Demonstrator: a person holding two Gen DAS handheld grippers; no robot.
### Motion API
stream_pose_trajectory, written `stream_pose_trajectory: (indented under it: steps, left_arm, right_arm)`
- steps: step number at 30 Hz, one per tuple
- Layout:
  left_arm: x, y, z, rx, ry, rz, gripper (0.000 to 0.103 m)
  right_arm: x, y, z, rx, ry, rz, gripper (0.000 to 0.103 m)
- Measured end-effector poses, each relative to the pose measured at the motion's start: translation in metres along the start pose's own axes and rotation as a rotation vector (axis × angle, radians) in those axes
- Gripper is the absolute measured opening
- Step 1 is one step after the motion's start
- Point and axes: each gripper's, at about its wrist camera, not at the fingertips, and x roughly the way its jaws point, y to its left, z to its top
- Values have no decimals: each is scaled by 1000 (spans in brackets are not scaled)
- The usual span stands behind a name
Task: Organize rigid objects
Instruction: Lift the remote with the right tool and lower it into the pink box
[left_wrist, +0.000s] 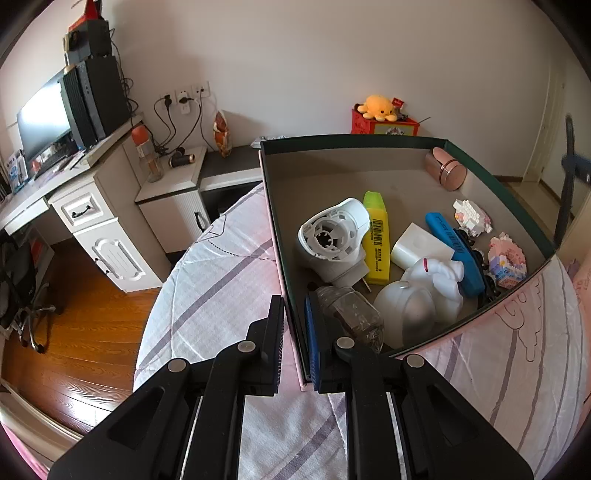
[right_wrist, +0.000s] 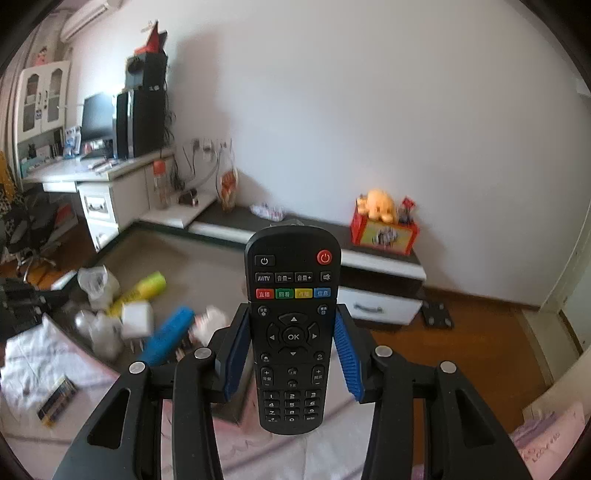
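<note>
Nearest in the right wrist view, the right gripper (right_wrist: 291, 354) clamps a black remote (right_wrist: 292, 325) by its long sides, blue pads (right_wrist: 347, 363) against its edges. The remote stands upright, buttons facing the camera, red power button at top right, held in the air above the bed. Behind it, lower left and blurred, lie a blue bar (right_wrist: 168, 334), a white block (right_wrist: 136, 319) and a yellow marker (right_wrist: 142, 290).

In the left wrist view, the left gripper (left_wrist: 295, 332) is closed on the near left wall of the box (left_wrist: 280, 236), one finger outside over the bedspread (left_wrist: 221, 266), the other inside. The box sits on the bed, open-topped, with a dark green rim and grey floor. Just inside by the inner finger lies a clear bottle (left_wrist: 354, 317). Beyond it are a white astronaut figure (left_wrist: 424, 295), a white round plug-in device (left_wrist: 332, 236) and the yellow marker (left_wrist: 376, 236) lying side by side. To the right are the white block (left_wrist: 419, 245), the blue bar (left_wrist: 456, 251) and two small brick-built models (left_wrist: 491, 240). A pink cylinder (left_wrist: 445, 168) lies in the far right corner.

Past the box, an orange plush (left_wrist: 378, 107) sits on a red box against the wall; a desk (left_wrist: 74, 184) with a monitor stands far left.
</note>
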Motion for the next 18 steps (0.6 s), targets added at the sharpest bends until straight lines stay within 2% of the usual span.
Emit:
stream_pose_trajectory:
  steps: [5, 8, 11, 15, 18]
  left_arm:
    - [0, -1, 0, -3, -3, -1, 12]
    - [0, -2, 0, -1, -2, 2, 12]
    - [0, -1, -1, -3, -5, 3, 12]
    - [-1, -1, -1, -6, -6, 1, 12]
    - [-1, -1, -1, -7, -6, 3, 12]
  right_arm:
    - [-7, 22, 25, -33, -61, 33, 45]
    - [-4, 39, 35, -58, -68, 70, 45]
    - [6, 58, 37, -75, -44, 126, 45]
    - [34, 79, 28, -83, 43, 212, 45]
    - [53, 90, 16, -84, 92, 230, 45]
